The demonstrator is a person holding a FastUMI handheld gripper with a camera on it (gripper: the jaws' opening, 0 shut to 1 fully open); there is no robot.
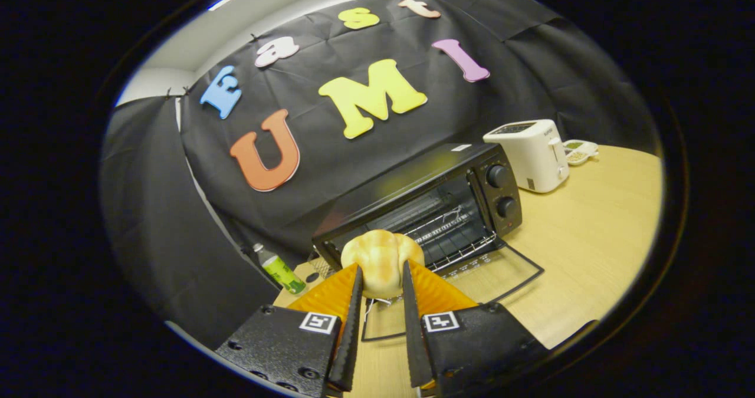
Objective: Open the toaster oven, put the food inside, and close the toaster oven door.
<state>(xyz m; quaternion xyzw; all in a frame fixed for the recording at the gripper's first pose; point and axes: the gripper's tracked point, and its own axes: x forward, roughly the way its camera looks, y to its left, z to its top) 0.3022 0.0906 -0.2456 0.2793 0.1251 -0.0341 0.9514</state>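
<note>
The toaster oven stands on the desk with its door already dropped open. The tool grips the bread roll between both fingers, seemingly just before the rack. Placing it inside and closing remain.

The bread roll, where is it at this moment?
In the gripper view the bread roll is gripped between both fingers of the gripper, just in front of the open toaster oven.
</note>
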